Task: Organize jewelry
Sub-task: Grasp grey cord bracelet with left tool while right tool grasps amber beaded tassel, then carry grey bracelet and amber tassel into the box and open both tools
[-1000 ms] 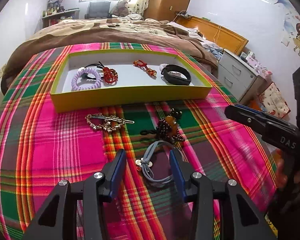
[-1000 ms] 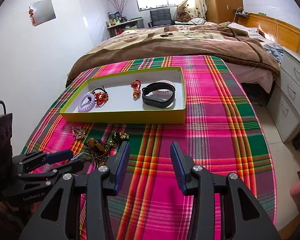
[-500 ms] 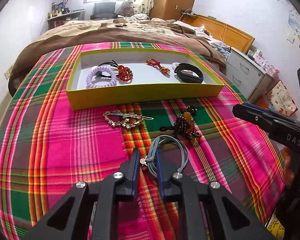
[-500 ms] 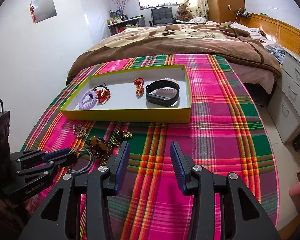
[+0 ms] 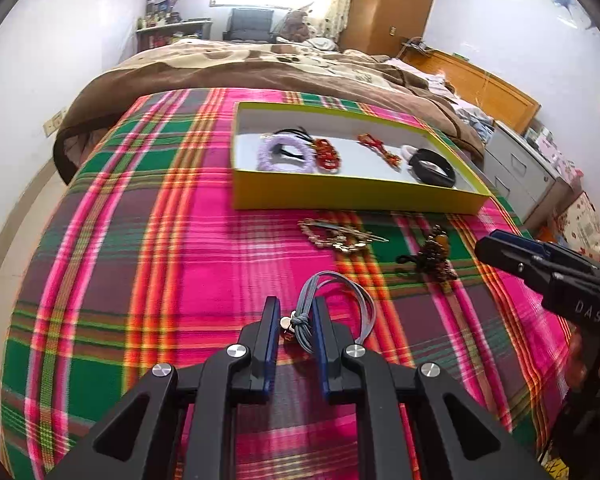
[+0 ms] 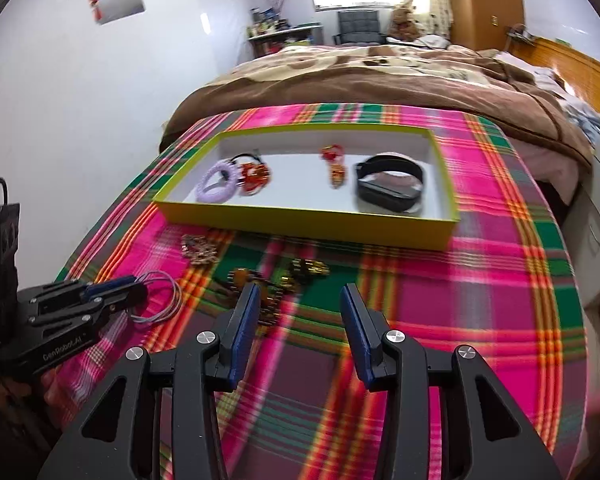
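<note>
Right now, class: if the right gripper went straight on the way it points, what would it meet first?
Probably the dark amber-beaded bracelet on the plaid cloth, just beyond and left of the open right gripper; dead centre may be bare cloth, since depth is unclear.

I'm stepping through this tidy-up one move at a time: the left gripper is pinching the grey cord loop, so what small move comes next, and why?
Probably lift the grey cord loop toward the yellow-sided tray. The left gripper is shut on its knot, and the tray's white floor has bare space between items.

one tray (image 5: 352, 196), eight jewelry pieces (image 5: 286, 154)
</note>
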The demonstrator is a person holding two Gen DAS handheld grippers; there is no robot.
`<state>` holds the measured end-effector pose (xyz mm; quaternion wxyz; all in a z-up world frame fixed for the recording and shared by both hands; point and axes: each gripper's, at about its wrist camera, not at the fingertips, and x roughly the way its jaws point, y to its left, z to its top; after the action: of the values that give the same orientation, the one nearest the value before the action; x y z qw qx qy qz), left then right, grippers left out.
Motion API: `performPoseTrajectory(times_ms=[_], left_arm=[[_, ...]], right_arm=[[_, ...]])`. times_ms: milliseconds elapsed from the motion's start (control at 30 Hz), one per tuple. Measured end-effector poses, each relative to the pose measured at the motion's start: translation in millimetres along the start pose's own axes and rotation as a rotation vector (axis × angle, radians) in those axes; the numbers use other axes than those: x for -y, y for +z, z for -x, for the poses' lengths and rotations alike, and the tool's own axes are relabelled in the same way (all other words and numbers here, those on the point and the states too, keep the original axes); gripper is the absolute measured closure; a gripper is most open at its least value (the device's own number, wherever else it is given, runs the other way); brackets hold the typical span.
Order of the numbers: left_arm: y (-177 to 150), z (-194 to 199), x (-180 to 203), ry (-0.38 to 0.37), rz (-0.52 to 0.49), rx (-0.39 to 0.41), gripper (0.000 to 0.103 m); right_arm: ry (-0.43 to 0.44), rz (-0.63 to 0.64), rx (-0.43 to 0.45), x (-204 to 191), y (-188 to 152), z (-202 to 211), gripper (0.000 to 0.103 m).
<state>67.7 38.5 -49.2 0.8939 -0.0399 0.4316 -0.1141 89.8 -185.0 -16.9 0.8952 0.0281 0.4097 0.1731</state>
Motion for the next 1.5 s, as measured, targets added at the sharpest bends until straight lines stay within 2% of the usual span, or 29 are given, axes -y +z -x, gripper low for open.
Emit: performPoseTrajectory(times_ms=[100,300,900,967,1033,1133,1500], left_arm=[[-0.8,0.8,-8.0,0.007,0.020,0.003,0.087],[-1.0,0.9,-18.4,0.004,0.046,0.007,0.087],[2.9,-3.7,-21.1,-0.009,0.045,0.001,0.087],[2.2,-3.5,-21.2,-0.007,0.046,0.001,0.087],[2.4,-3.7,-21.2,-0.008,0.048,0.003,0.087],[2.6,-3.5,-21.3,-0.008,0.052,0.004,0.087],[8.1,5.6,-13.6,-0.025,0.057,0.030,0.087]], right_arm=[[0.029,0.031,-0.012,-11.7,3.0,-7.9,0.060],[0.026,0.076,-0.047,-28.0,5.1,-22.0,0.060],[0.005,0.115,-0.097,-41.7,7.5,-48.3,0.060],[-0.007,0.119,-0.096,-42.6,6.2,-48.1,0.063],[-0.024,0.125,-0.092,-43.5,4.8,-47.3,0.072],[-0.032,0.115,-0.089,-41.4,4.0,-45.9,0.077],[-0.036,0.089,-0.060,-37.2,2.2,-32.8,0.083]])
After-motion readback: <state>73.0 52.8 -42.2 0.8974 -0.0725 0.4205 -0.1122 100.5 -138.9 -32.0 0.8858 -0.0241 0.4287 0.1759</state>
